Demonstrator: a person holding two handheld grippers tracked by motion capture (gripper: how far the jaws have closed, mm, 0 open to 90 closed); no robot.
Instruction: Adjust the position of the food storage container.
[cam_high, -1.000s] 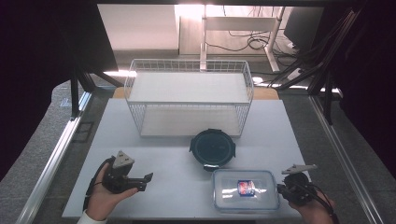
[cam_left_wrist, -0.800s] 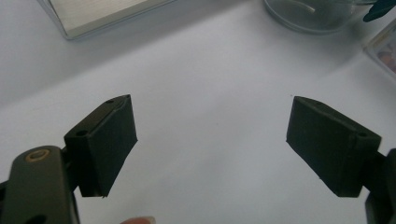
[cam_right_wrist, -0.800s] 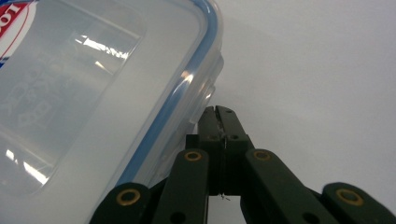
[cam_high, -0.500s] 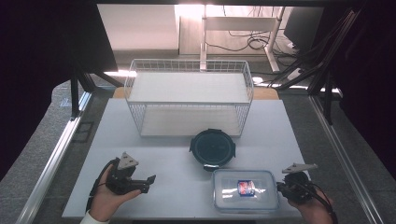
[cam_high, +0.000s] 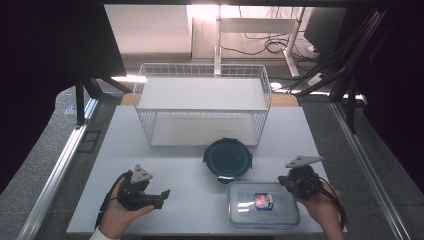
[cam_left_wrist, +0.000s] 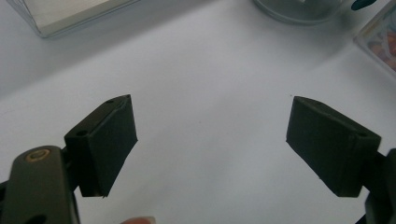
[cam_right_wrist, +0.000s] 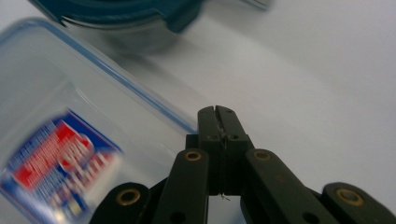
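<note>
1. The right gripper (cam_high: 290, 181) is clenched on nothing and has slid up beside the clear box (cam_high: 263, 203).
2. The left gripper (cam_high: 161, 195) stays released over bare counter (cam_high: 190, 170).
3. The box looks like the next grab.

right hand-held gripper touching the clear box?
Cannot tell. In the right gripper view the shut right hand-held gripper overlaps the clear box rim, with no plain gap or contact; the high view puts it at the box's corner.

Clear glossy plastic box (cam_high: 263, 204), white wire basket (cam_high: 202, 104), matt table (cam_high: 190, 175).
</note>
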